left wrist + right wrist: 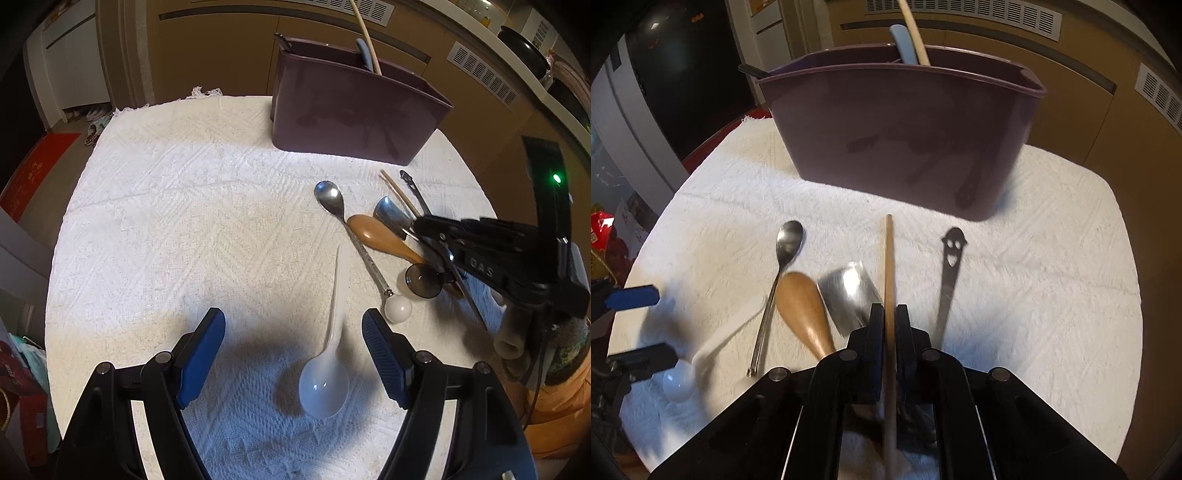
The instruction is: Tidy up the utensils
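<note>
My left gripper (293,325) is open and hovers over a white ceramic spoon (328,354) lying on the white cloth; the spoon lies between the blue pads. My right gripper (889,314) is shut on a wooden chopstick (888,258), which points toward the purple utensil holder (905,140). The right gripper also shows in the left wrist view (421,225) at the right, over the utensil pile. Beside it lie a steel spoon (788,240), a wooden spoon (801,302), a flat steel scoop (849,291) and a dark smiley-face utensil (951,254).
The purple holder (351,110) stands at the table's far side with a wooden stick and a pale blue handle (903,42) in it. A white cloth (184,206) covers the round table. Brown cabinets stand behind. A small white ball-ended utensil (397,308) lies by the pile.
</note>
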Available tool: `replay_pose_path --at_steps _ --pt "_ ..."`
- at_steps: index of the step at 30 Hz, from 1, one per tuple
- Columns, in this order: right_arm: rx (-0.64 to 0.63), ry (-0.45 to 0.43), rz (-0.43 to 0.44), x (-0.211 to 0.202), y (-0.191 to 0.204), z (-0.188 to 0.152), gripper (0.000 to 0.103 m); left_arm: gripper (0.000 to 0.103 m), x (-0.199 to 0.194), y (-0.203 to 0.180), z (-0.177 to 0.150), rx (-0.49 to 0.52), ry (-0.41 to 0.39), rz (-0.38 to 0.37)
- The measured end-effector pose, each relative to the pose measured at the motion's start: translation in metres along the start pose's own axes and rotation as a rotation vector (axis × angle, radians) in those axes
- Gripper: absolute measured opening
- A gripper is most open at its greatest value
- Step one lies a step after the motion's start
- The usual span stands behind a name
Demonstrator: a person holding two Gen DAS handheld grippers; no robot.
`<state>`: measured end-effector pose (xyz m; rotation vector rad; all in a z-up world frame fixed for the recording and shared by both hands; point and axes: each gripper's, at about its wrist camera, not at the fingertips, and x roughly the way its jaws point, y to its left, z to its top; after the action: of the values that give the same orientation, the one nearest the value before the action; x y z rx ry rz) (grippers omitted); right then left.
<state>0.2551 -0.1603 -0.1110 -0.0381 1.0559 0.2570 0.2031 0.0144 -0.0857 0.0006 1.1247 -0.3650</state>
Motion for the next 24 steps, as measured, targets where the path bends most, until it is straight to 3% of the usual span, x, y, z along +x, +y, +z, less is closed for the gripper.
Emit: replay_pose_path --at_steps 5,10,14,20,24 --pt "0.079 -0.043 0.000 -0.030 -0.028 -0.026 0.006 0.073 0.002 -0.012 0.020 0.020 -0.030 -0.007" --pt "0.184 -0.083 -0.026 -0.050 -0.065 -0.053 0.006 0.072 0.024 -0.031 0.056 0.026 -0.004 -0.056" --pt "0.206 -0.091 -0.005 -0.049 -0.072 -0.070 0.006 0.056 0.051 -0.040 0.083 -0.002 0.025 -0.001" --pt "0.207 -0.127 0.031 -0.050 -0.075 -0.080 0.008 0.054 0.080 -0.039 0.095 -0.043 0.067 0.070" --pt "0.216 -0.138 0.052 -0.047 -0.078 -0.082 0.008 0.054 0.087 -0.047 0.095 0.032 0.043 0.149"
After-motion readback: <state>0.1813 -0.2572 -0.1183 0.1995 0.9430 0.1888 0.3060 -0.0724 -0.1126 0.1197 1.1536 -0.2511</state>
